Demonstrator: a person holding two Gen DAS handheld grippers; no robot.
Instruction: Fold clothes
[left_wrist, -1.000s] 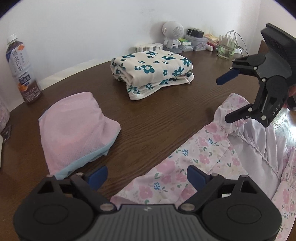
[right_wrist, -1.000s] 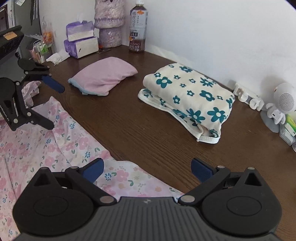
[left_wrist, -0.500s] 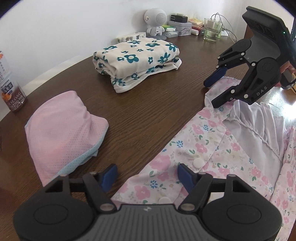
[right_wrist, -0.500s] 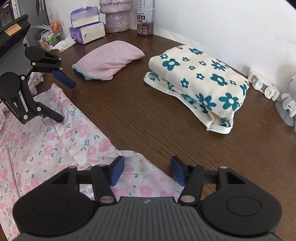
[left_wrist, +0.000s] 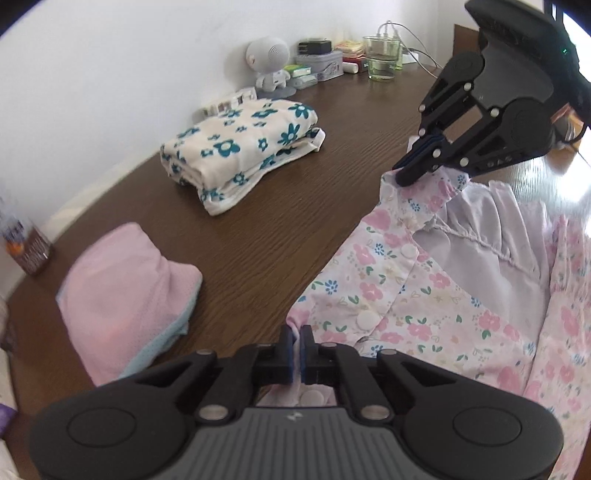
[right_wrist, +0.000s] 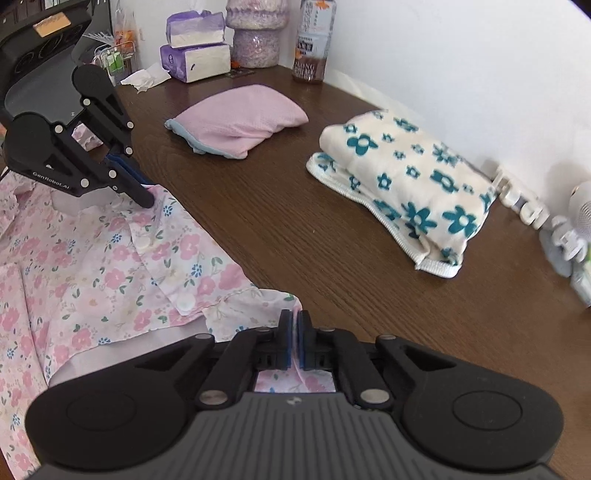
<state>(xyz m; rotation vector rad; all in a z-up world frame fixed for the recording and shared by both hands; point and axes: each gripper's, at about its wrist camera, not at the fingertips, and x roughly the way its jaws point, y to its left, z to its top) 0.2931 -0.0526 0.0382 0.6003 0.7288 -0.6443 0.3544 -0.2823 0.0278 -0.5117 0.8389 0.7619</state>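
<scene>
Left tool (left_wrist: 295, 341) clenched on edge of floral shirt (left_wrist: 424, 295), pads pinching cloth. Right tool (right_wrist: 294, 328) clenched on other corner of same shirt edge. Shirt lay spread along near side of bench (right_wrist: 314, 221), buttons facing up. Farther on bench: folded pink cloth (right_wrist: 240, 118), then folded cream cloth with blue flowers (right_wrist: 406, 177) near wall. Tea bottle (right_wrist: 312, 40) and tissue packs (right_wrist: 195, 48) at far end.

My left gripper (left_wrist: 295, 338) pinches the hem of the floral shirt (left_wrist: 424, 295) on the wooden table (left_wrist: 295, 206); my right gripper (left_wrist: 413, 162) clamps its collar. A pink folded cloth (left_wrist: 122, 295) lies left, a blue-flowered one (left_wrist: 240, 147) beyond.
</scene>
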